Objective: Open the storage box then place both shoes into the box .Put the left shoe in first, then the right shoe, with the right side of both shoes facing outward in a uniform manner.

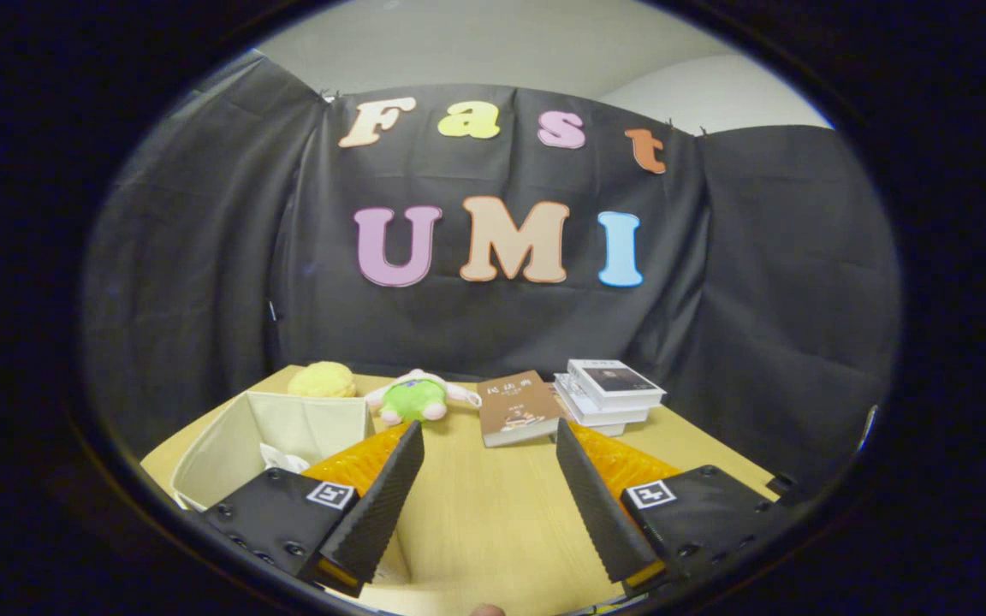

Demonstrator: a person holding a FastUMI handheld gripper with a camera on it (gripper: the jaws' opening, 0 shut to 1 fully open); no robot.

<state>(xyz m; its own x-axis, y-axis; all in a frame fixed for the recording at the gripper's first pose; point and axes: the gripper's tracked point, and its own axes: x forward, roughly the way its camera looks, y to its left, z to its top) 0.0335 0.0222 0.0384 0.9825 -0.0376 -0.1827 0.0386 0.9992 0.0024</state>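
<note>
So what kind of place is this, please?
Probably a recording booth set up like a home corner: black cloth walls around a wooden table with a fabric box, books and soft toys. The gripper is open.

Tongs (489, 449): ribbed pads, square markers (one per side), screws.

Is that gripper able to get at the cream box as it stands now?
Probably yes: the gripper is open with nothing held, and the cream storage box sits just beside one finger, its top open.
</note>
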